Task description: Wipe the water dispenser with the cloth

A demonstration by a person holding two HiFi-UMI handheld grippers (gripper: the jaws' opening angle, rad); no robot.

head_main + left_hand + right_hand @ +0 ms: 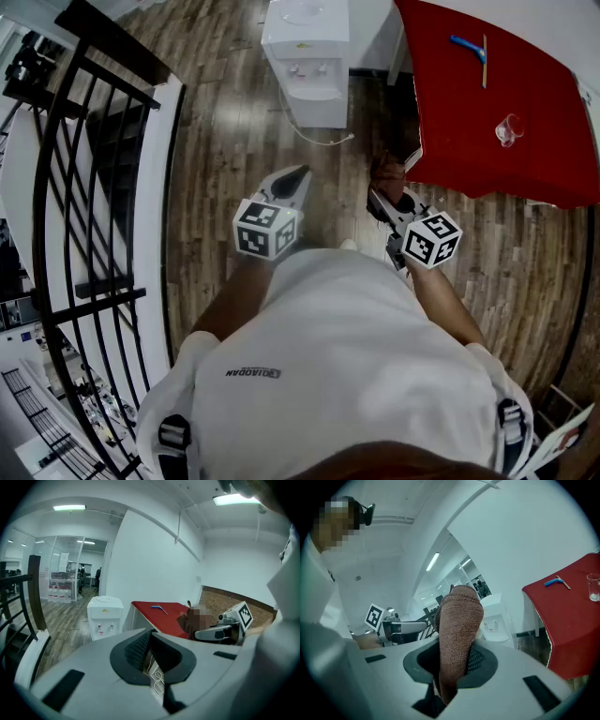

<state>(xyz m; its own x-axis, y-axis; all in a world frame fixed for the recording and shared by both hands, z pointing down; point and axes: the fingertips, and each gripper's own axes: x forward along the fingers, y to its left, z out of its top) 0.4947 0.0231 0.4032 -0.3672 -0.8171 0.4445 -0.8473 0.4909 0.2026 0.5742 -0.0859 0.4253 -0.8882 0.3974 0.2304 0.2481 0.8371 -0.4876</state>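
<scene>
Facing the water dispenser, standing upright on the floor well ahead, just beside the red table. Lying forward and slightly left of the right gripper, likely calling for a long reach that way. Clamping the brown cloth there, folded end poking up. Pressing the left gripper closed on nothing. Showing a yellow label, too small for reading.

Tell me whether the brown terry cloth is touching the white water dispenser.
Apart. The head view shows bare wooden floor between the brown terry cloth in the right gripper and the white water dispenser.
</scene>
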